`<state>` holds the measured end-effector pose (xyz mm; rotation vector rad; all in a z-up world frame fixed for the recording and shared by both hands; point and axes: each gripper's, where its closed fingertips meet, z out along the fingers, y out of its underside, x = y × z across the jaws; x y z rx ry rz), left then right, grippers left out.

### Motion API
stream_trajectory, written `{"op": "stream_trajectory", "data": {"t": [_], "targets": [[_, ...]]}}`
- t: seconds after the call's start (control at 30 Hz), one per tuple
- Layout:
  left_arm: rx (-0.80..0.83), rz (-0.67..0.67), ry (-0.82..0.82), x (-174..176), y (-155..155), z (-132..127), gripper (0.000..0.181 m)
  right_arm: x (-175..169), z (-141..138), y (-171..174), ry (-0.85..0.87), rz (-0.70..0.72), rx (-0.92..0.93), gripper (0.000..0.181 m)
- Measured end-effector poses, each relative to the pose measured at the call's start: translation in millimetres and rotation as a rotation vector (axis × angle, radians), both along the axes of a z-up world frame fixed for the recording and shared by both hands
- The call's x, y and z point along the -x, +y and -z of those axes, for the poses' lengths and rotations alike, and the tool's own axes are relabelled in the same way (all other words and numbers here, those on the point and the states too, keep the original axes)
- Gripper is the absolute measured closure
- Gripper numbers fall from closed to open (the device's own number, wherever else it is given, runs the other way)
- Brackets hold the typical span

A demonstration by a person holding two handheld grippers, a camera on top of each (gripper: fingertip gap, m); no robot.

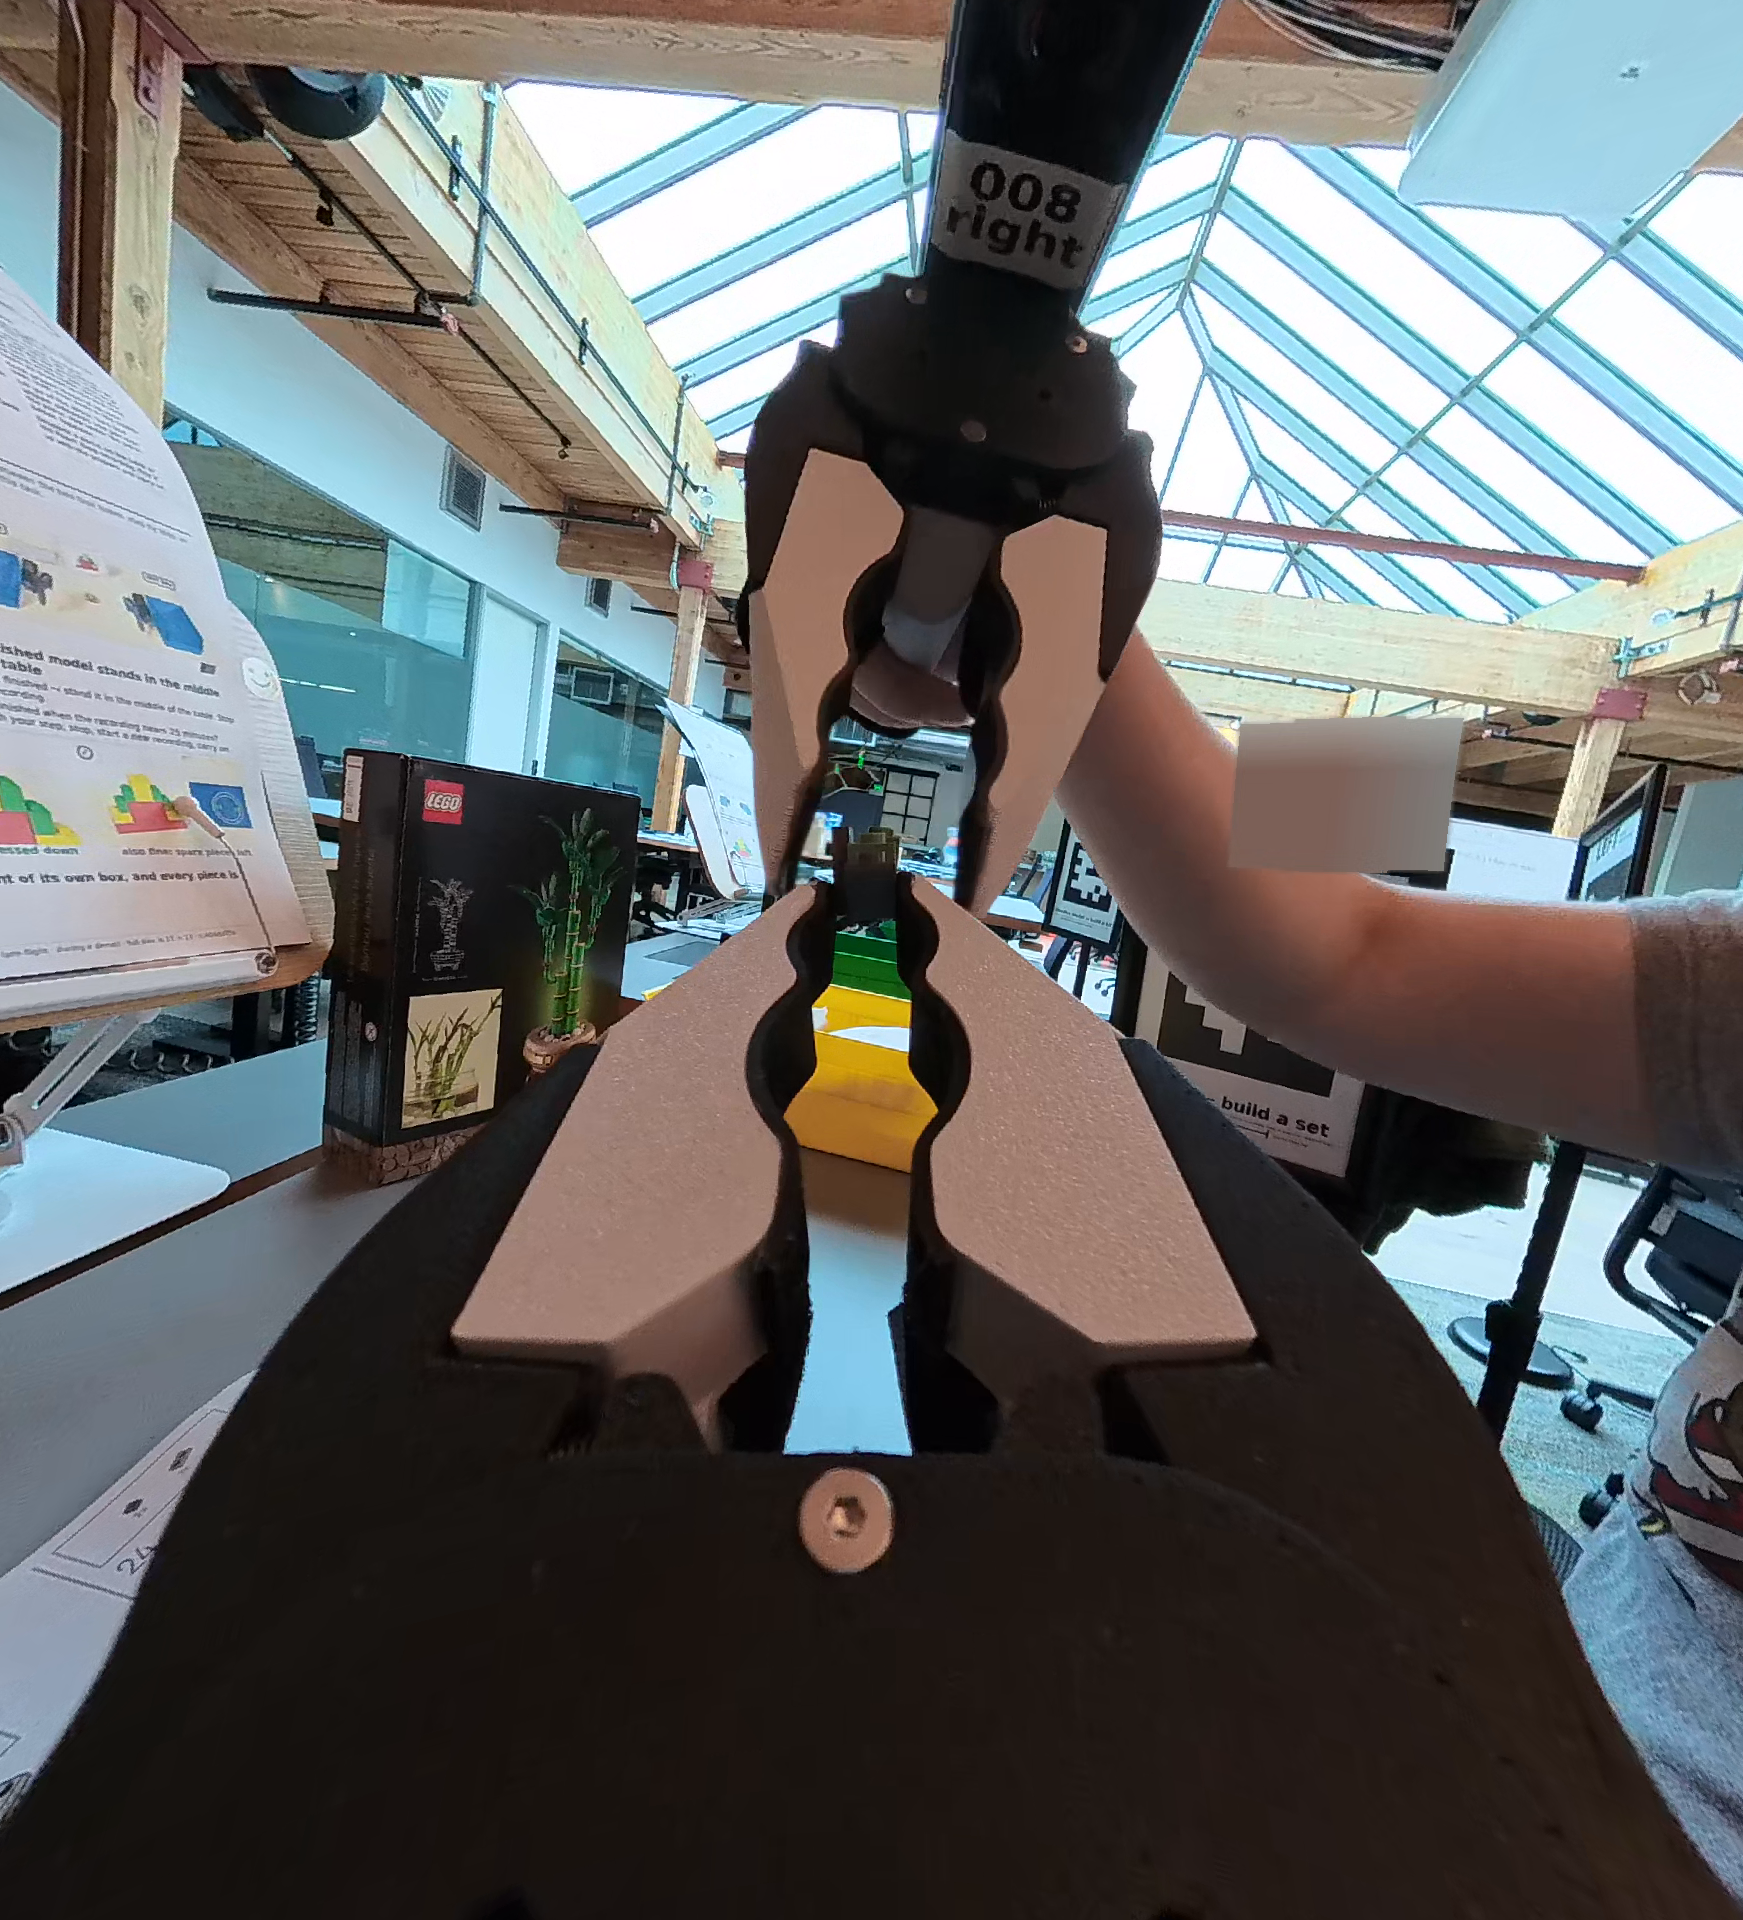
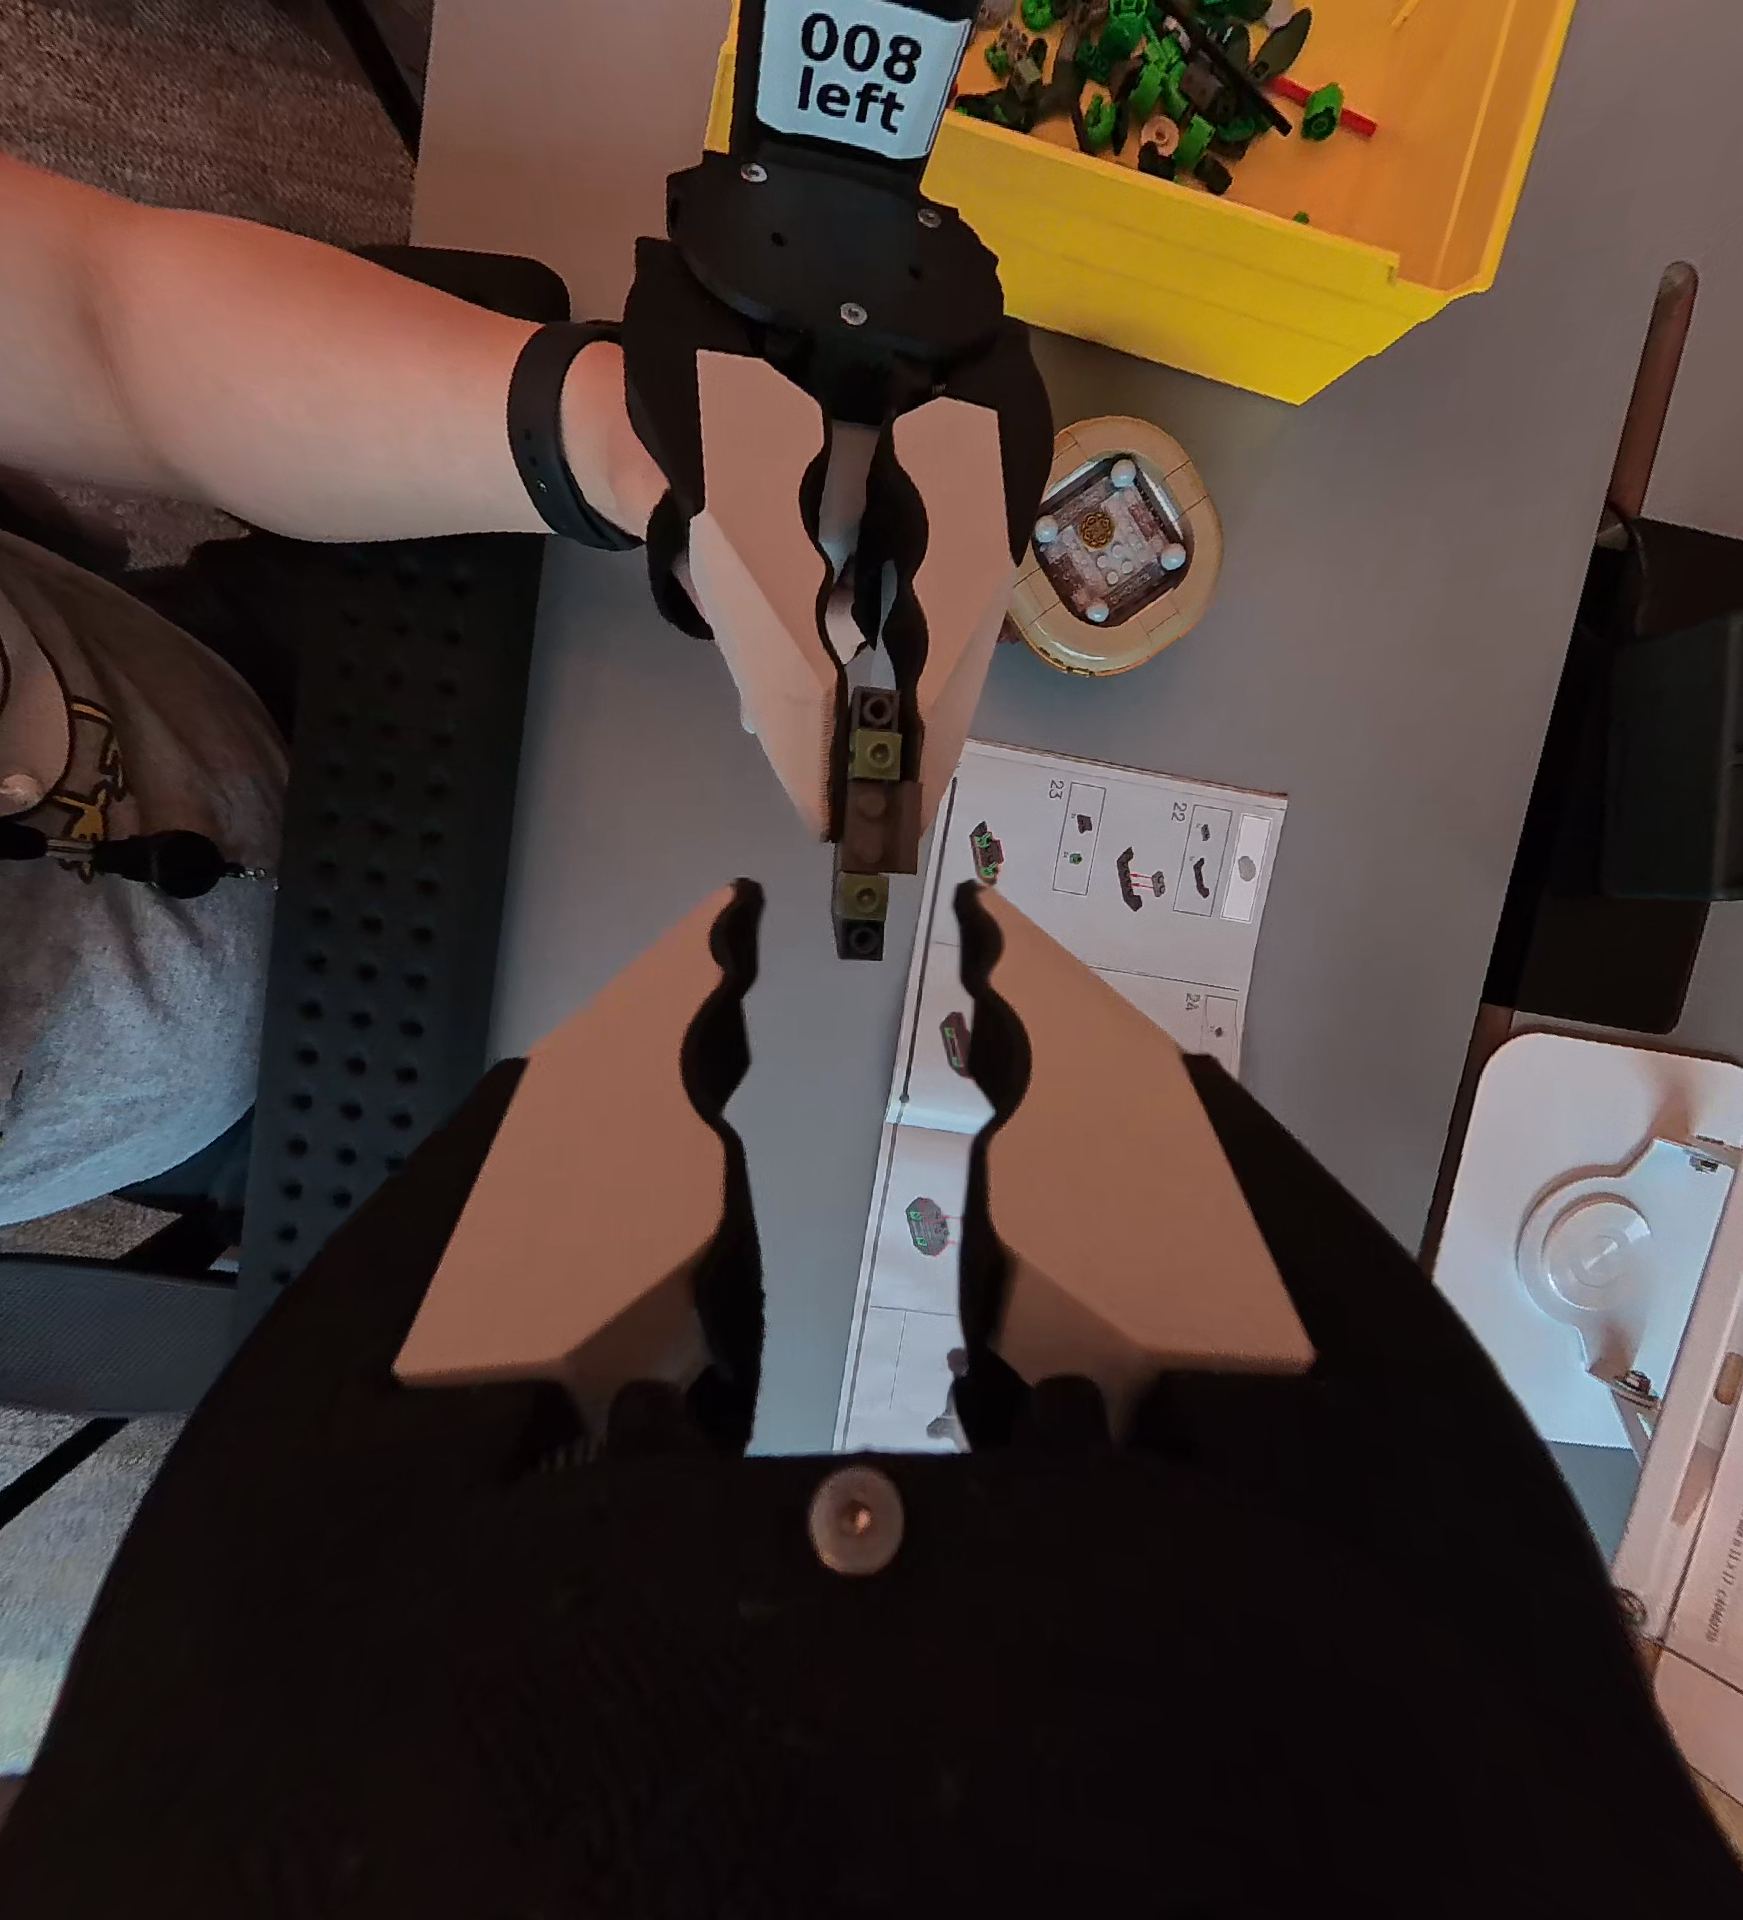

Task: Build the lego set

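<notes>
My left gripper is shut on a small strip of dark brown and olive bricks and holds it up above the table. In the right wrist view the strip sticks out past the left gripper's tips, studs facing the camera. My right gripper is open and empty, its tips on either side of the strip's free end, not touching it. In the left wrist view the right gripper comes down from above, tip to tip with the left one.
A yellow bin of green and dark pieces stands at the far table edge. A tan round base model sits by it. An instruction booklet lies below the grippers. A black set box and a sheet stand are to the left. Only a small space, under 4 cm, lies between the two pairs of fingers. Both grippers' tips are roughly 25 cm from the tan round base model.
</notes>
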<state>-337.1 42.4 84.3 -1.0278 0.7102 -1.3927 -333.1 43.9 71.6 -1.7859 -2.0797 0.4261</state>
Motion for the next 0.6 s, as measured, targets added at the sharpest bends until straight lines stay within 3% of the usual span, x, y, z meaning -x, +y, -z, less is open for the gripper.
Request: {"op": "stream_trajectory", "data": {"t": [0.13,0.23,0.33,0.5,0.6], "targets": [[0.002,-0.005,-0.004,2,1,-1,0.172,-4,-12,10,0.103,0.052,-0.098,0.114],[0.004,-0.016,-0.014,5,2,-2,0.172,-11,-33,35,0.328,0.108,-0.428,0.084],[0.013,-0.025,-0.027,8,5,-3,0.172,-24,-39,32,0.484,0.041,-0.809,0.096],[0.029,-0.044,-0.024,9,10,0,0.172,-21,-16,17,0.415,-0.026,-1.189,0.124],[0.025,-0.059,-0.006,6,12,3,0.172,-13,-17,19,0.372,-0.019,-1.312,0.128]]}}
